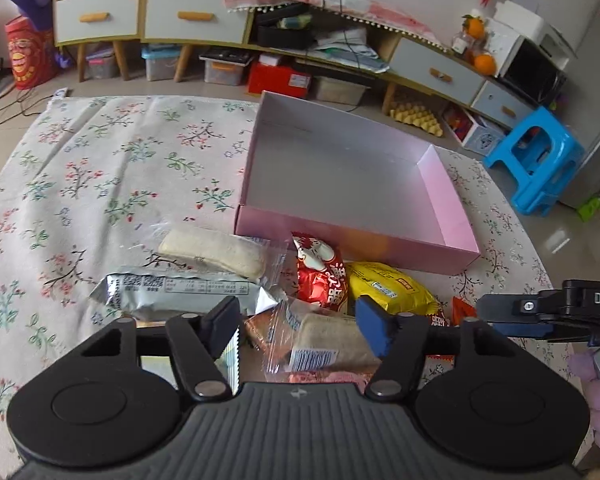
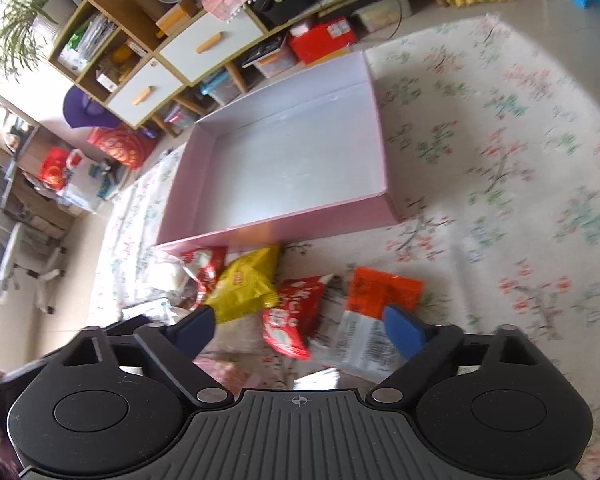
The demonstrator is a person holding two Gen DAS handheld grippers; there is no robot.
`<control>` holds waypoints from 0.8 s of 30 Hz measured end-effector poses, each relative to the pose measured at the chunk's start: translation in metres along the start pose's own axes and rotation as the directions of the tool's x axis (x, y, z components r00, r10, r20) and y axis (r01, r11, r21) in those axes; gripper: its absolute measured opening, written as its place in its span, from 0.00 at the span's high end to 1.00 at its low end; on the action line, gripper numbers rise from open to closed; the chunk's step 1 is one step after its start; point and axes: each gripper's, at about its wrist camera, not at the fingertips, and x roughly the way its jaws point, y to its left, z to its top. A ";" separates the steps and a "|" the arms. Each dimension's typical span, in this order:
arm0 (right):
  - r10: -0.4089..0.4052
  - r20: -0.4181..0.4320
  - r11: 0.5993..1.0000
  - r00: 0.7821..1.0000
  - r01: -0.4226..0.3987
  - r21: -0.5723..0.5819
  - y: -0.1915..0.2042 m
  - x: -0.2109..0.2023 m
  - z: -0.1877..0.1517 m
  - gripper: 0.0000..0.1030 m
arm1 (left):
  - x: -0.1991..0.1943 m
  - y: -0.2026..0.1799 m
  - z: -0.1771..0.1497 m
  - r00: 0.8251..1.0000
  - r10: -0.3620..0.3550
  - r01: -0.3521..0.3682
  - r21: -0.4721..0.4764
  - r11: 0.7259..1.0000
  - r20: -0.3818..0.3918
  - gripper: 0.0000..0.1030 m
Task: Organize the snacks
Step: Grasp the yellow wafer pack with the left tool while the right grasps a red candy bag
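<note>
Clear-wrapped cake (image 1: 332,344) between left tongs (image 1: 300,320), before pink box (image 1: 356,240).

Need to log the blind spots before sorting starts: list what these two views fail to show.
- Left wrist view: the clear-wrapped bar is partly covered by the left gripper body; its label is unreadable.
- Left wrist view: the orange packet is mostly hidden behind the fingers.
- Right wrist view: motion blur smears the red packet and its print.
- Right wrist view: the pink box near wall hides its front floor.
</note>
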 end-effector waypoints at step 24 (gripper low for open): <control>-0.081 -0.061 0.996 0.995 0.079 -0.042 0.007 0.031 -0.004 0.71 | 0.052 -0.056 0.017 0.994 0.000 -0.011 -0.103 0.995 -0.107 0.43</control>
